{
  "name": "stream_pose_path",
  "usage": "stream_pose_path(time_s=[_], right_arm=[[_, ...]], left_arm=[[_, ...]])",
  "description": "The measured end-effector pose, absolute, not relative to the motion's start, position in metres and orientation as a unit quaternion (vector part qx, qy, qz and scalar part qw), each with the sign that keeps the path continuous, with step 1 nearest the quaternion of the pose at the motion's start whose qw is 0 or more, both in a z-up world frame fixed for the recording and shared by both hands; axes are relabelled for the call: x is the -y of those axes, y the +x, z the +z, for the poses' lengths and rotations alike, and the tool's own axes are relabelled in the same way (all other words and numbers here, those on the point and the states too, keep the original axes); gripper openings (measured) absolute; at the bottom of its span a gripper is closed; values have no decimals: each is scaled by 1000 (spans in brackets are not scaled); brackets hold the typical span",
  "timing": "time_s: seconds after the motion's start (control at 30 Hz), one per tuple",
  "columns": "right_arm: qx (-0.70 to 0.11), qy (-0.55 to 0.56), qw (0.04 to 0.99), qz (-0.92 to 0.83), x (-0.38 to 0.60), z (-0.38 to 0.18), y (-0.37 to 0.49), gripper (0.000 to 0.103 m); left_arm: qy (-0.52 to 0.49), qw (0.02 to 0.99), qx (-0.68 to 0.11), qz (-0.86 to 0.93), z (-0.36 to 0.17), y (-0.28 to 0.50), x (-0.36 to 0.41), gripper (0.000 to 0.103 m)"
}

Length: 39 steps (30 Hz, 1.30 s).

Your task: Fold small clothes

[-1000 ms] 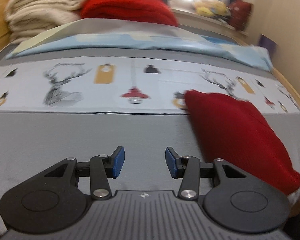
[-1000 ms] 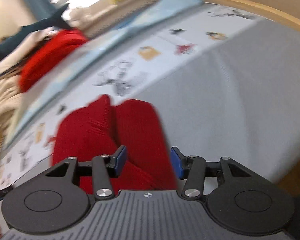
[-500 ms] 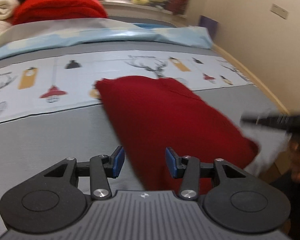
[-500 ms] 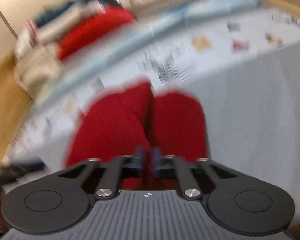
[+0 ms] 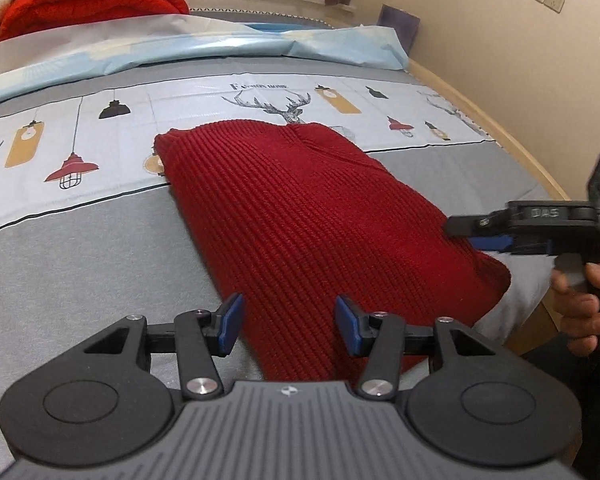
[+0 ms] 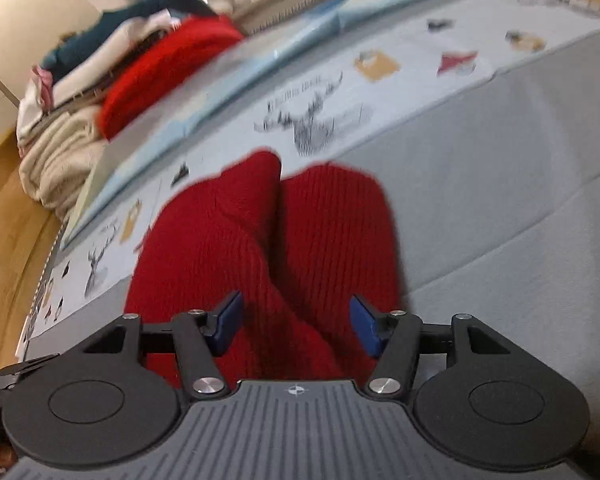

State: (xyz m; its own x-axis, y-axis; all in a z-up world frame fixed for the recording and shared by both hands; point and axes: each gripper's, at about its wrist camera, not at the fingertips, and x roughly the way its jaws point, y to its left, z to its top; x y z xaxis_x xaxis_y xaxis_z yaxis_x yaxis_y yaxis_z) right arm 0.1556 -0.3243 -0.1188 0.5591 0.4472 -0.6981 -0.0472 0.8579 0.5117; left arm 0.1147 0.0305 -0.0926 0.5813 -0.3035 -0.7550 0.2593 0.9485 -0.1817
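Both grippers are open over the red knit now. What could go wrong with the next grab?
The red knit garment lies partly over the bed's near edge; a tug could slide it off. Its layers overlap along a seam, so the right gripper may pinch one layer only. The left gripper may catch the grey sheet.

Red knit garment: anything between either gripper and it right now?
Nothing visible. The red knit garment lies flat on the bedspread; the left gripper and right gripper are both open directly over its near edge.
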Motion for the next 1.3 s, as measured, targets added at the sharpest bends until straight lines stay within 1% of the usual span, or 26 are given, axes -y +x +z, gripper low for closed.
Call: stream_pose_path(time_s=[0.03,0.07,0.1,0.13,0.2,0.23,0.27,0.3,0.37,0.4,0.47,0.53,0.57,0.63,0.67,0.73,0.77,0.83,0.87,0.9,0.97,1.1,1.2,1.23,1.27,1.3], right_arm=[[-453,228,849,149,319,-123,165,60],[-458,229,845,154,316,-127,167,52],[-463,228,841,162,313,-130,167,34],[-463,220,842,168,312,-131,163,27],[-439,203,857,178,308,-122,157,15],[-419,211,863,188,311,-111,151,14],[-395,224,867,204,316,-99,144,9],[-372,234,871,218,321,-86,139,6],[-345,227,879,238,332,-70,125,6],[-351,218,880,235,335,-70,122,6],[-399,194,873,202,337,-88,123,5],[-458,166,857,166,335,-115,129,5],[-485,154,849,142,333,-128,132,0],[-521,118,839,103,334,-145,132,0],[-526,119,836,99,334,-149,132,0],[-510,147,842,95,339,-138,133,0],[-488,160,852,100,341,-128,133,3],[-444,173,873,100,341,-108,134,5],[-429,185,878,103,340,-100,137,16],[-425,200,876,106,340,-96,142,36],[-429,235,864,117,333,-94,159,55],[-459,268,839,113,311,-107,202,54],[-482,310,814,99,302,-129,228,53],[-483,322,808,99,298,-133,235,45],[-480,334,803,113,294,-135,238,22],[-469,334,808,124,291,-130,238,17]], left_arm=[[-29,889,-430,-157,-93,115,-32,56],[-32,889,-430,-156,-92,115,-34,56],[-36,889,-430,-154,-91,115,-35,56],[-40,889,-430,-152,-91,116,-37,56],[-46,890,-428,-153,-89,117,-37,56],[-49,890,-426,-155,-88,118,-37,56],[-51,891,-424,-157,-87,119,-36,56],[-54,891,-422,-160,-86,119,-35,56],[-60,888,-423,-170,-85,120,-33,56],[-60,886,-425,-175,-86,121,-32,56],[-52,879,-439,-180,-91,124,-27,56],[-33,858,-480,-181,-106,130,-22,56],[-21,844,-506,-177,-117,132,-20,58],[-2,830,-535,-160,-133,135,-20,60],[-5,828,-537,-161,-134,136,-20,60],[-10,827,-538,-163,-133,138,-22,60],[-5,826,-539,-165,-134,137,-21,60],[5,822,-544,-172,-135,136,-18,60],[13,822,-542,-174,-135,135,-16,60],[22,823,-540,-176,-134,134,-14,60],[25,823,-540,-177,-134,132,-13,60],[17,821,-542,-178,-136,131,-12,60],[17,822,-541,-175,-135,132,-14,66],[14,822,-542,-174,-136,132,-15,67],[13,822,-542,-172,-135,131,-15,67],[13,823,-541,-172,-135,132,-15,67]])
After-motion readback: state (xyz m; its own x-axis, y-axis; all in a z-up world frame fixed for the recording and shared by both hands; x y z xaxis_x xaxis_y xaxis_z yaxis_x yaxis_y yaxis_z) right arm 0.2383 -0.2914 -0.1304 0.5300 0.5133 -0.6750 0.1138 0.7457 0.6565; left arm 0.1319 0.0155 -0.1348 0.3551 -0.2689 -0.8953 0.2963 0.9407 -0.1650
